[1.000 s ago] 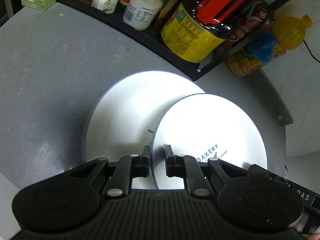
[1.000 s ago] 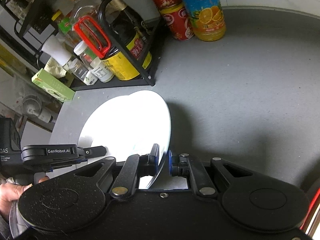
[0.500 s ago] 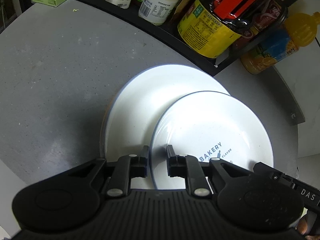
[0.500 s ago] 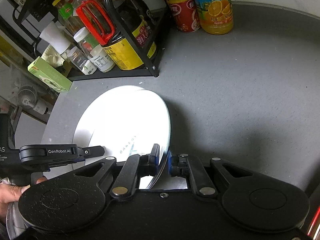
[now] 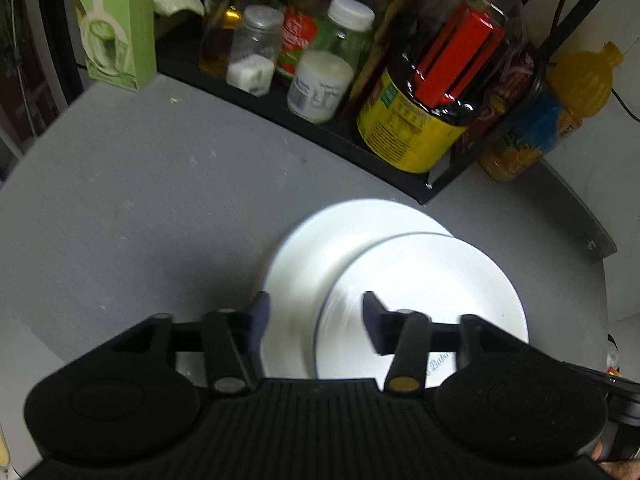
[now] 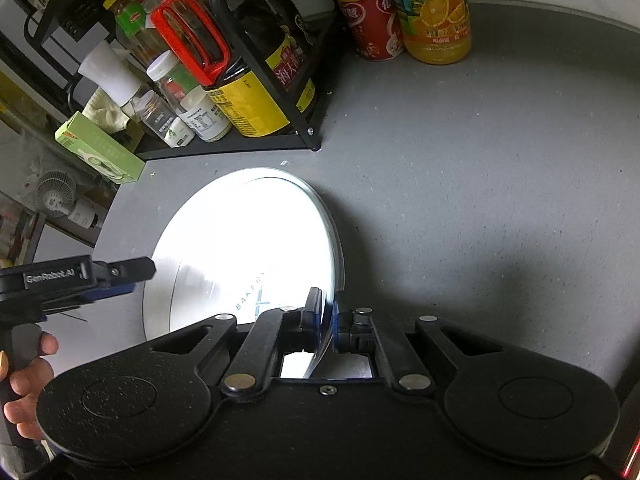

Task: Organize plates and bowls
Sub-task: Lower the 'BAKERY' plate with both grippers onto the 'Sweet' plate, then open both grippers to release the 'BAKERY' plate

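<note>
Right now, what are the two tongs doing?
Left tongs: open, holding nothing, above the big plate.
Right tongs: shut on the small plate rim.

the counter (image 5: 140, 208) is speckled grey. both plates are white: the small plate (image 5: 440, 280) has a thin dark rim line and blue "bakery" lettering, the big plate (image 5: 320, 248) is plain and glares under the light. the grippers are black with blue pads (image 6: 344, 326). the rack (image 5: 320, 132) is black. the jug (image 5: 432, 120) is dark with a yellow label and a red handle. the juice bottle (image 6: 436, 12) is orange with a blue label showing orange slices. the can (image 6: 372, 24) is red. the box (image 5: 116, 24) is light green.
</note>
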Tool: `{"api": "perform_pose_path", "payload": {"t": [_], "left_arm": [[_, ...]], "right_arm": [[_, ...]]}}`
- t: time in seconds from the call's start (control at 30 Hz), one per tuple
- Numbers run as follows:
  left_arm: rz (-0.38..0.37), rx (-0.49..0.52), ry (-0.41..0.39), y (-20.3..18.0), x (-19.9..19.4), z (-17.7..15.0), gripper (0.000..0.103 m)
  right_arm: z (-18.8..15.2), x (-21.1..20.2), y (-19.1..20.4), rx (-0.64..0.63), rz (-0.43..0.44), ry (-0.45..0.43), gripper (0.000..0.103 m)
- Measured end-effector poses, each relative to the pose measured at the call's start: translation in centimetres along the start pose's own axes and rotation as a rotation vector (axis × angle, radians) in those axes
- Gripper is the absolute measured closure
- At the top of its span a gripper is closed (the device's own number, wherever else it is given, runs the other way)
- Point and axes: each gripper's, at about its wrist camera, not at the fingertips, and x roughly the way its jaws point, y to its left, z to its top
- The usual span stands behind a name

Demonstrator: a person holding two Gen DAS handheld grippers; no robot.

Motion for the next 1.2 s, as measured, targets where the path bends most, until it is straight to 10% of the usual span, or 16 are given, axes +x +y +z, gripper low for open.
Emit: {"api": "perform_pose_path", "payload": {"t": [0.63,0.97,1.2], "left_arm": [[0.054,-0.051,0.067,2.1,3.2,-0.6,0.046],[0.068,-0.067,0.024,1.5,3.0,0.3,0.073],[0.066,-0.054,0.034,0.8,2.5,0.8,0.071]], "right_arm": [[-0.1,1.0,0.0,0.006,-0.024,0.032,0.085],[0.1,2.1,0.2,0.019,-0.012,0.039,0.080],[0.2,0.9,-0.2,0.049,0.030,0.012,0.079]]}}
